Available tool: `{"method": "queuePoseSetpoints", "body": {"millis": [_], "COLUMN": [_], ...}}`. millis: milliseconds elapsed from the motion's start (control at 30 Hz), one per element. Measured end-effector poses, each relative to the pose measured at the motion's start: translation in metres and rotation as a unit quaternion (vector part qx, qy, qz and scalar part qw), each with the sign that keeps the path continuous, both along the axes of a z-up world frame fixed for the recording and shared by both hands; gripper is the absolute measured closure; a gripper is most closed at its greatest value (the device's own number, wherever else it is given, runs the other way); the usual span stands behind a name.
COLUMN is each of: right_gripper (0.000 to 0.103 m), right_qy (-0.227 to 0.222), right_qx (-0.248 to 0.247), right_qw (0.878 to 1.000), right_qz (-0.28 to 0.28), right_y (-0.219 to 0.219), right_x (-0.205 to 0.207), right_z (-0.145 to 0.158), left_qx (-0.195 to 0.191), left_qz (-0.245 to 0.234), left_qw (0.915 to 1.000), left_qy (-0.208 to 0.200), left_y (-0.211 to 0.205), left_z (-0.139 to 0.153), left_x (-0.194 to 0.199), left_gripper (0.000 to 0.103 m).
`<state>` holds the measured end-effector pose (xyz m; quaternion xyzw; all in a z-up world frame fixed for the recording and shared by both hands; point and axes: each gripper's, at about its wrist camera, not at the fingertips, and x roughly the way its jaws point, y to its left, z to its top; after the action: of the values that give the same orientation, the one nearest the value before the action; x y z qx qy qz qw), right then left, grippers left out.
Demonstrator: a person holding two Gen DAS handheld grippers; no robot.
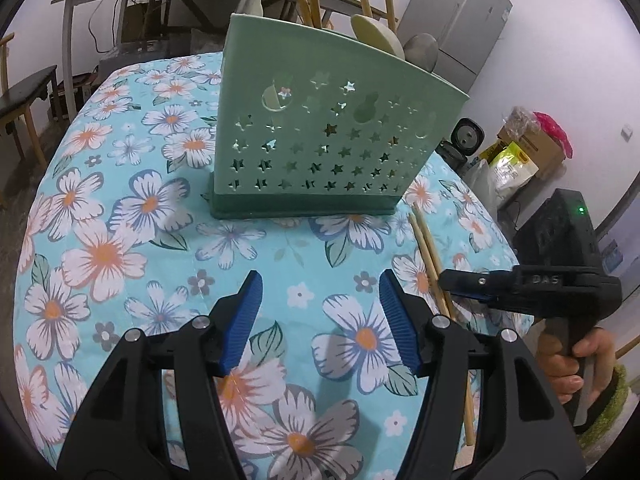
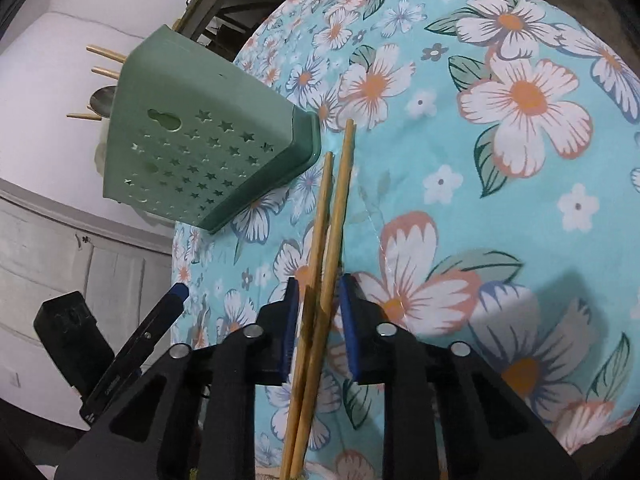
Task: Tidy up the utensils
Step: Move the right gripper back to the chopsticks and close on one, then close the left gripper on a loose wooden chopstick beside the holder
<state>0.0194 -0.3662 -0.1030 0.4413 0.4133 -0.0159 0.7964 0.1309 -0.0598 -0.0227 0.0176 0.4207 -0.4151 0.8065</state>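
The right gripper (image 2: 318,304) points down at a table under a light blue cloth printed with white and orange flowers (image 2: 500,184). Two pale bamboo chopsticks (image 2: 334,216) lie on the cloth and run lengthwise between the blue ribbed pads (image 2: 291,312); a narrow gap shows on each side, so the pads do not press them. Ahead and to the left stands a green plastic utensil holder with star-shaped cut-outs (image 2: 192,148), its base just beside the chopstick tips. More chopstick ends (image 2: 105,53) and a spoon bowl (image 2: 102,100) protrude from its far end. The left gripper (image 2: 176,294) enters at lower left.
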Motion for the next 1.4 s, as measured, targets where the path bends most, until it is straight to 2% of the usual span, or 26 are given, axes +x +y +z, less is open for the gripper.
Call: {"method": "queuePoseSetpoints", "body": {"millis": [67, 167, 467, 900, 1233, 1400], "right_gripper": [0.091, 0.095, 0.096, 0.095, 0.094, 0.094], "right_qy": [-0.003, -0.015, -0.036, -0.037, -0.047, -0.051], "right_qx": [0.007, 0.029, 0.062, 0.051, 0.061, 0.062], "right_qw": [1.000, 0.999, 0.997, 0.998, 0.997, 0.997], "right_qz": [-0.003, -0.009, -0.015, -0.027, -0.023, -0.021], "right_y": [0.004, 0.004, -0.011, -0.042, -0.045, -0.046], "right_x": [0.001, 0.001, -0.013, -0.038, -0.045, -0.047], "right_z": [-0.003, -0.010, -0.012, -0.012, -0.019, -0.020], "left_qx": [0.001, 0.001, 0.011, 0.026, 0.036, 0.055], "left_qz": [-0.001, -0.003, -0.013, -0.062, -0.115, -0.142], "left_qw": [1.0000, 1.0000, 0.9999, 0.9975, 0.9916, 0.9878], "left_qy": [0.001, 0.000, 0.002, 0.020, 0.047, 0.032], "left_y": [0.000, -0.002, -0.015, -0.052, -0.086, -0.110], "left_z": [0.000, 0.002, 0.003, -0.013, -0.029, -0.033], "left_x": [-0.001, -0.005, -0.011, -0.027, -0.041, -0.050], "left_gripper": [0.045, 0.045, 0.045, 0.045, 0.047, 0.047]}}
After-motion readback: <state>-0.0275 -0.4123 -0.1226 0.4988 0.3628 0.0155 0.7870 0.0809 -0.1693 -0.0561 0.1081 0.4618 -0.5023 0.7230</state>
